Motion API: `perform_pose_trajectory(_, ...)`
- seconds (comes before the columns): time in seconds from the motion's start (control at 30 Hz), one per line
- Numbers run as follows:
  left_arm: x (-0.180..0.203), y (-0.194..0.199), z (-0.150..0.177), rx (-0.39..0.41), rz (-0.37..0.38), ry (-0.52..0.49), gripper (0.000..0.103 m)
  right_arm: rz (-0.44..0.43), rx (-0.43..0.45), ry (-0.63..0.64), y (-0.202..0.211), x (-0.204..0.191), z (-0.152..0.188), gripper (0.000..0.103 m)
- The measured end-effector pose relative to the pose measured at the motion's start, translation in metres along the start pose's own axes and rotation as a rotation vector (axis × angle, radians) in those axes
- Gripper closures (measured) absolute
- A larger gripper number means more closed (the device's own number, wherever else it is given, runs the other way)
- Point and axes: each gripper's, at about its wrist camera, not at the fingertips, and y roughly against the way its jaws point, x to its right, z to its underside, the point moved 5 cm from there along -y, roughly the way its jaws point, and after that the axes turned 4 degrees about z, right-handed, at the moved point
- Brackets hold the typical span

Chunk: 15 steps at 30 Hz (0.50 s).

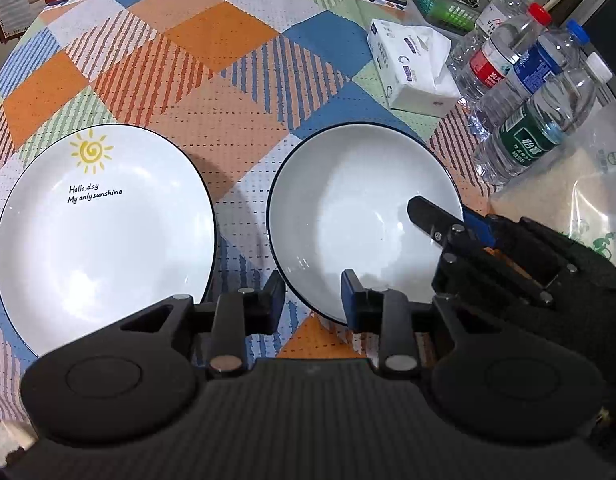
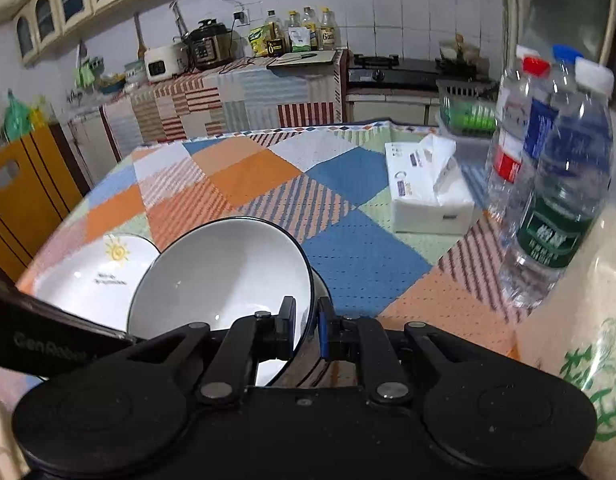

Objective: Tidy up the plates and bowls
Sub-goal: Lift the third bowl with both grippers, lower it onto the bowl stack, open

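On the table (image 1: 235, 80), spread with a patchwork cloth of orange, blue, green and striped squares, a white round ceramic plate (image 1: 103, 240) with a dark rim, a yellow sun drawing and black lettering lies flat at the left. Just beside it to the right is a white dark-rimmed ceramic bowl (image 1: 348, 208), tilted in the right wrist view so that its opening faces the camera. The right hand-held gripper (image 2: 308, 326) is clamped on the bowl's near rim, one black finger inside the wall and the blue-padded one outside. In the left wrist view the left hand-held gripper (image 1: 314, 300) has its fingers apart, straddling the bowl's near edge; its right pad (image 1: 350, 296) lies over the rim, and whether it touches cannot be told. Near the right edge of the table stand a white tissue pack (image 1: 412, 68), four clear plastic water bottles (image 1: 536, 128) and a green plastic basket (image 1: 444, 4).
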Motion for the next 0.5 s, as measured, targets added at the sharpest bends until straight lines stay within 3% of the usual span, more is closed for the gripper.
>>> perform_pose_trajectory(0.2,-0.003,0.003,-0.005,0.019,0.021,0.005,0.074,0.098,0.035,0.133,0.001,-0.011,0.002,0.085)
perform_pose_trajectory(0.5,-0.01,0.032,-0.011,0.092,0.025,-0.02,0.062,0.052,0.108,0.103,0.031,0.004,0.004,0.084)
